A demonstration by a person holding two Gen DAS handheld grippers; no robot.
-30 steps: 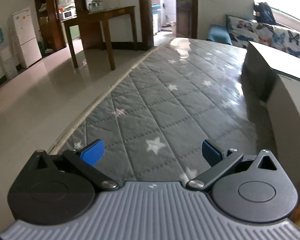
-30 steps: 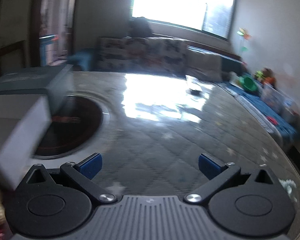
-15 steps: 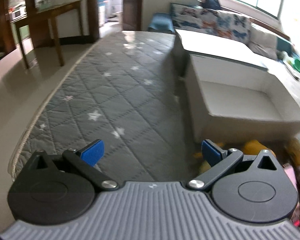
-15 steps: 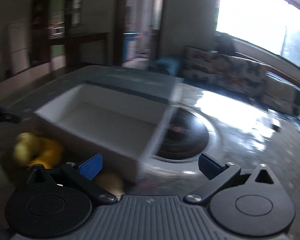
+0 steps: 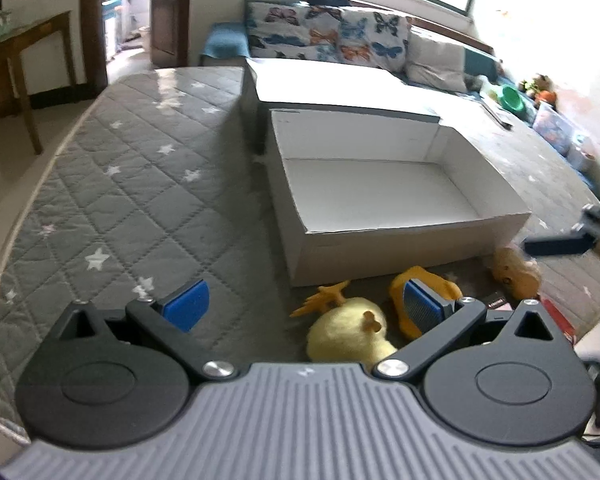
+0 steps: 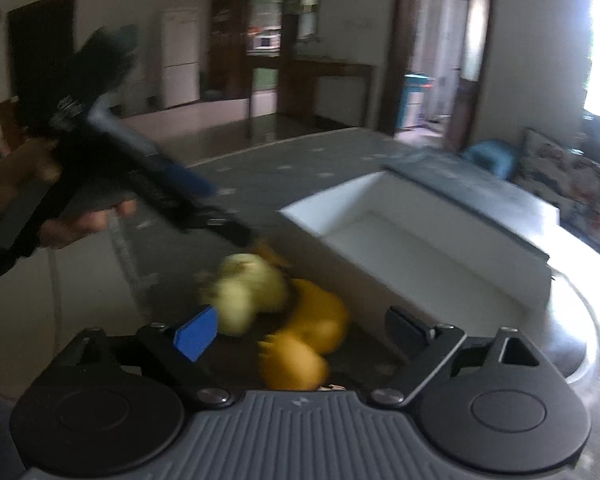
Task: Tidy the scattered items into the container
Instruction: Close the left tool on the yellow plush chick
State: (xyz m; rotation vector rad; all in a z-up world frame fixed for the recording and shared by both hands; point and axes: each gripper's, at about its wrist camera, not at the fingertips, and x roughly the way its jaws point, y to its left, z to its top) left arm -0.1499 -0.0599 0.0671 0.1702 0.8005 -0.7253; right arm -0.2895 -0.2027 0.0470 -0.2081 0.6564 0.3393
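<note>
A white open box (image 5: 380,184) stands on the grey star-quilted mat, its inside bare. Just in front of its near wall lie a pale yellow plush duck (image 5: 348,332) with orange feet and an orange piece (image 5: 440,286); a tan toy (image 5: 514,272) lies further right. My left gripper (image 5: 302,306) is open, hovering over the duck's left side. In the blurred right wrist view the duck (image 6: 248,288) and an orange toy (image 6: 308,336) sit between the fingers of my open right gripper (image 6: 302,328), beside the box (image 6: 420,248). Nothing is held.
The box lid (image 5: 340,84) lies behind the box. A red flat item (image 5: 556,316) is at the right. The mat edge (image 5: 28,208) drops to tiled floor on the left. A butterfly-print sofa (image 5: 328,36) and a wooden table (image 5: 20,52) stand beyond.
Both views have swung from the bare mat toward the box and toys. The left gripper panned right, the right gripper panned left, and both came down near the duck. Both stay open.
</note>
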